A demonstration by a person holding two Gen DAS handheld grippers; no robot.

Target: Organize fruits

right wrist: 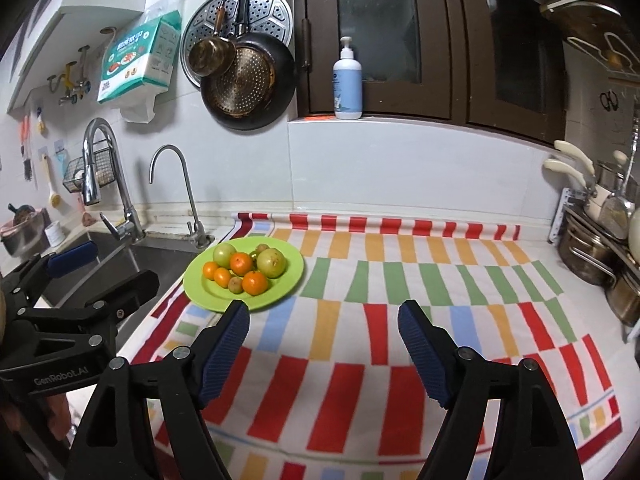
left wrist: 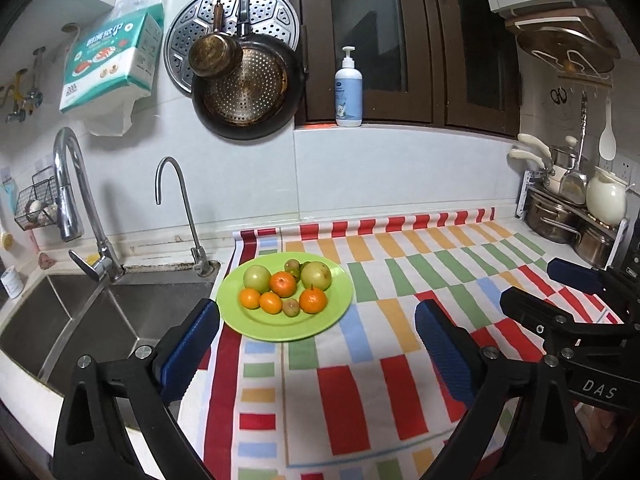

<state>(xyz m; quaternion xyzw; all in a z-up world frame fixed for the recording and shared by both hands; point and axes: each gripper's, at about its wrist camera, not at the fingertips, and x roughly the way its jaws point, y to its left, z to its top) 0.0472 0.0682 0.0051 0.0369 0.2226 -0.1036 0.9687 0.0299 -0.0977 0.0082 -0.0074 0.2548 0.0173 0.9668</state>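
Observation:
A lime-green plate (left wrist: pixel 256 330) (right wrist: pixel 289 266) sits on the striped cloth near the sink. On it lie several oranges (left wrist: pixel 283 284) (right wrist: pixel 241 263), two green apples (left wrist: pixel 316 275) (right wrist: pixel 271 263) and small brownish-green fruits (left wrist: pixel 291 306) (right wrist: pixel 235 284). My left gripper (left wrist: pixel 317 306) is open just short of the plate's near rim, with nothing between its blue pads. To the right of the plate, over bare cloth, my right gripper (right wrist: pixel 323 306) is open and holds nothing. Each gripper also shows at the edge of the other's view.
A steel sink (left wrist: pixel 100 320) with two faucets (left wrist: pixel 86 216) lies left of the plate. A rack of steel pots (left wrist: pixel 572 220) stands at the right end of the counter. Pans (left wrist: pixel 248 84) hang on the wall, and a soap bottle (left wrist: pixel 349 88) stands on the sill.

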